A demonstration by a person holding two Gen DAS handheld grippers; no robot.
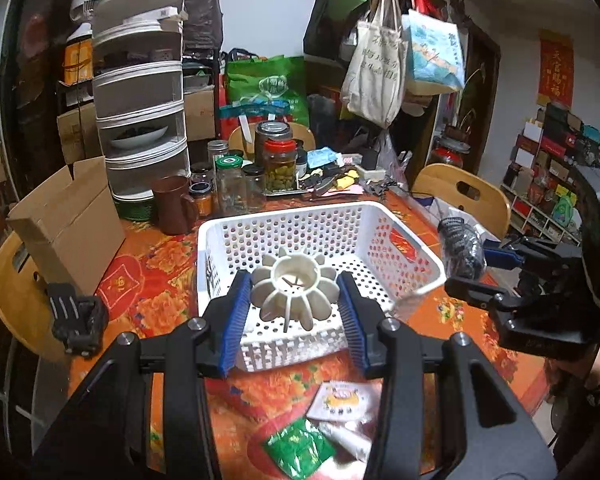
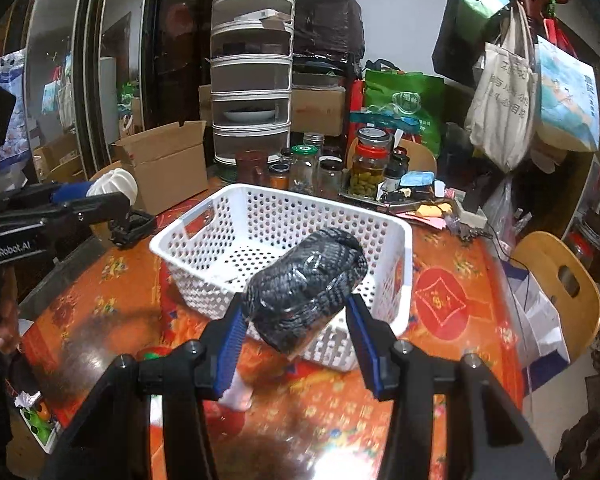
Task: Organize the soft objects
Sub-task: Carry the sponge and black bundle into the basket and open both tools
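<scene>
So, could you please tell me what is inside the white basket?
The white basket shows only bare perforated floor; its near corner is covered by the black bundle in the right gripper.

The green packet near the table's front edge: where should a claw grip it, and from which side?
The green packet lies flat on the table, partly under the white packet on its right. It offers only thin edges, so I would probably come from above and pinch its free left corner. Both the left claw and right claw are full now.
</scene>
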